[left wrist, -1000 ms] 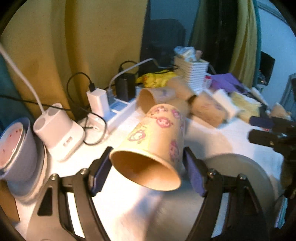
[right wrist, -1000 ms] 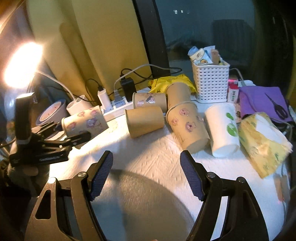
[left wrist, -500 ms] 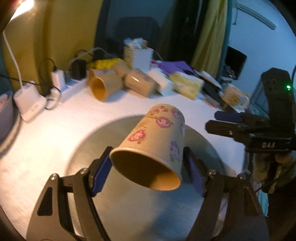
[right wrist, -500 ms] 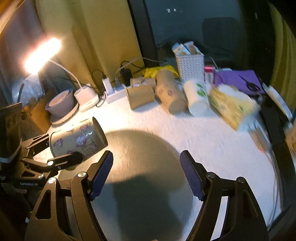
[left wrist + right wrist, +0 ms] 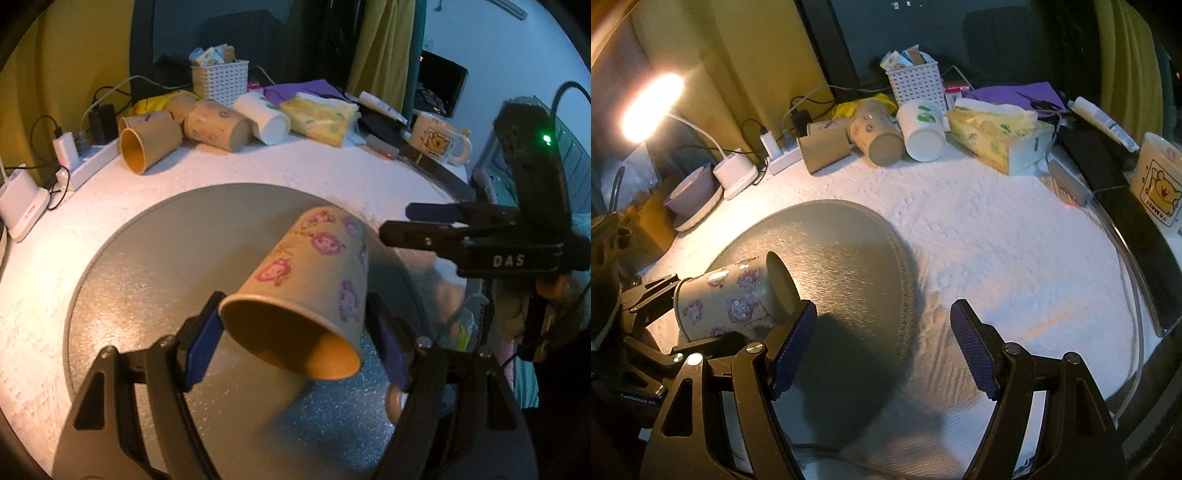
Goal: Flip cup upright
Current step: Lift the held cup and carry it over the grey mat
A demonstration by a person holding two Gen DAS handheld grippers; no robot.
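My left gripper (image 5: pixel 295 339) is shut on a tan paper cup with pink cartoon prints (image 5: pixel 306 280). It holds the cup on its side above a round grey mat (image 5: pixel 155 266), the mouth facing the camera. The cup also shows in the right wrist view (image 5: pixel 727 295), held by the left gripper at the left edge of the mat (image 5: pixel 842 251). My right gripper (image 5: pixel 882 347) is open and empty over the mat's near right edge. It shows in the left wrist view (image 5: pixel 417 221), to the right of the cup.
Several paper cups (image 5: pixel 207 123) lie on their sides at the back of the white table. A white basket (image 5: pixel 916 83), a tissue pack (image 5: pixel 997 133), a power strip (image 5: pixel 88 158), a lit lamp (image 5: pixel 650 107), a purple bowl (image 5: pixel 690 192) and a bear mug (image 5: pixel 1160 181) ring the table.
My left gripper has carried the cup from the back of the table, near the power strip, to above the grey mat. My right gripper has drawn back and now sits close beside the cup.
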